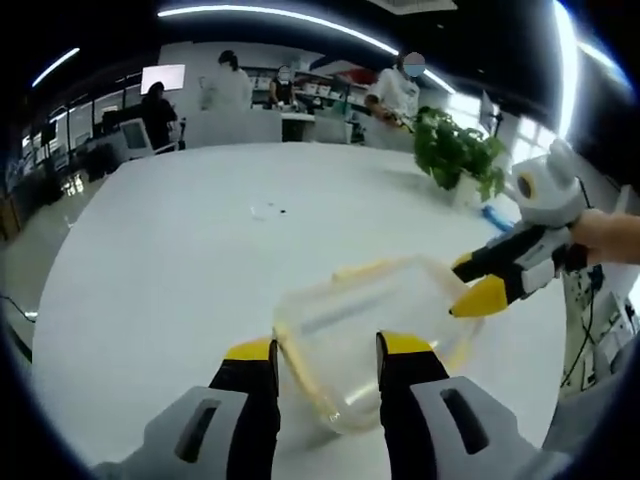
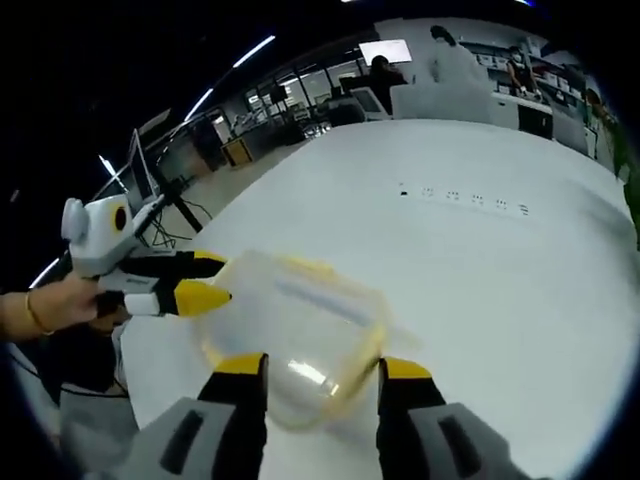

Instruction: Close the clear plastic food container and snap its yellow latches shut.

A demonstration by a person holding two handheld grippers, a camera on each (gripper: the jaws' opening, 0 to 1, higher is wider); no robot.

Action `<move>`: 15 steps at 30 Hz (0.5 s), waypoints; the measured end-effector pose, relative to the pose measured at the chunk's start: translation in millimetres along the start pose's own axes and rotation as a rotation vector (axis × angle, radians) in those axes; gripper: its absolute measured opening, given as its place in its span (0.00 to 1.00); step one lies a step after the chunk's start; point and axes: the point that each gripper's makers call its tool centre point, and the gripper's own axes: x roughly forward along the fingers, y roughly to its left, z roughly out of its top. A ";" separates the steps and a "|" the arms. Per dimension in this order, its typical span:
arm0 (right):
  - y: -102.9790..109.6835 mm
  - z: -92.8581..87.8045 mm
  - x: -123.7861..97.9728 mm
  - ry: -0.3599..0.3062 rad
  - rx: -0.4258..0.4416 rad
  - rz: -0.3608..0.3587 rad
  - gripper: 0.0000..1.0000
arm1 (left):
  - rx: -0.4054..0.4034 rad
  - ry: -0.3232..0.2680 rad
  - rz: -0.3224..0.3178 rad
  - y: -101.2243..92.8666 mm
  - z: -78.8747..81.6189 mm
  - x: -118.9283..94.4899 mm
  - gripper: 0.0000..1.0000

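So there's this clear plastic food container [image 1: 372, 345] sitting on a big white table [image 1: 180, 270], and a person is coming at it with a gripper in each hand from opposite sides. In the left gripper view the box sits dead ahead at about 6 o'clock, right at the tips of the left gripper [image 1: 330, 350], whose jaws are spread apart with nothing pinched between them. The right gripper [image 1: 470, 285] pokes in from 3 o'clock, its yellow tips at the container's far edge; I honestly can't tell whether it's touching the rim or just beside it.

In the right gripper view it's the mirror picture: the container [image 2: 295, 335] sits at 6 o'clock between the wide-open jaws of the right gripper [image 2: 322, 368], and the left gripper [image 2: 200, 285] comes in from 9 o'clock, a hand [image 2: 50, 305] behind it. The yellow latches [image 2: 305, 265] show as pale yellow strips along the rim, and whether the lid is fully seated is too blurry to call.

If I were doing it, I'd pin the box with one gripper so it can't skate on that slick table, press the lid flat all round first, then push each latch down over the edge one at a time. Pushing a latch while the lid is cocked would probably just tip the whole thing.

There's a potted plant [image 1: 458, 150] at 1 o'clock and people [image 1: 225, 85] working way back, well clear of all this.
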 end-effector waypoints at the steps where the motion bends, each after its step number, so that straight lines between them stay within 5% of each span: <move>1: -0.9 2.8 2.3 -0.004 -0.001 0.000 0.41 | 0.000 -0.004 0.003 1.9 0.9 1.2 0.36; 15: -10.3 27.7 16.0 -0.020 -0.063 -0.046 0.42 | -0.019 -0.035 0.031 16.1 12.8 10.9 0.36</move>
